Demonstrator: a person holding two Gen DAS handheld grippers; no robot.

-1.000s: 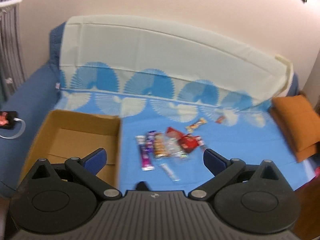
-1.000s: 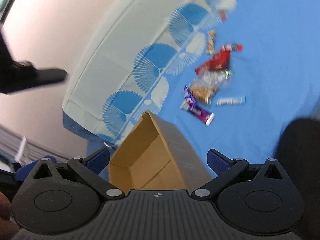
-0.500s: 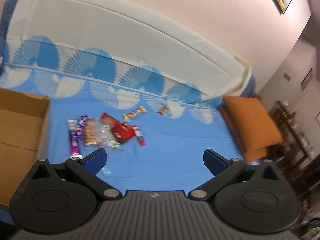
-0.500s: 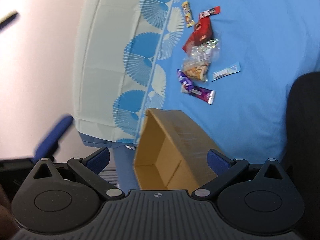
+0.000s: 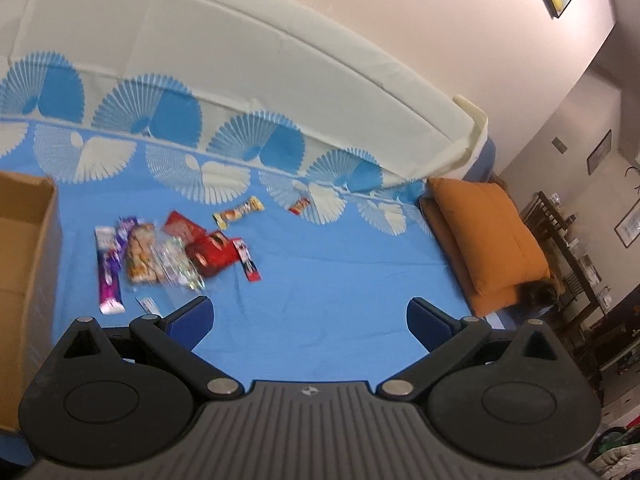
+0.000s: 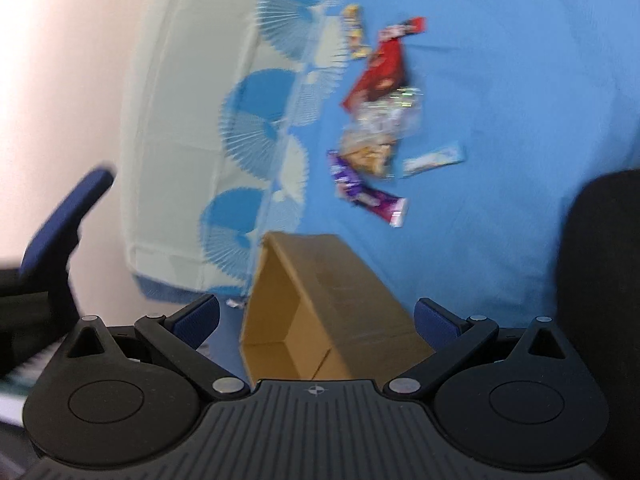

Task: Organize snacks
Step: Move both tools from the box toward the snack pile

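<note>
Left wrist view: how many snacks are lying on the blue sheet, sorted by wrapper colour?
Red wrappers: 4
Purple wrappers: 2
Clear bags: 2
Yellow wrapper: 1
Pale blue wrapper: 1
Total: 10 snacks

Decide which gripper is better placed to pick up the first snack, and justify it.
Probably left: the left gripper, open and empty, faces the snack pile close ahead; the right gripper sits over the cardboard box.
</note>
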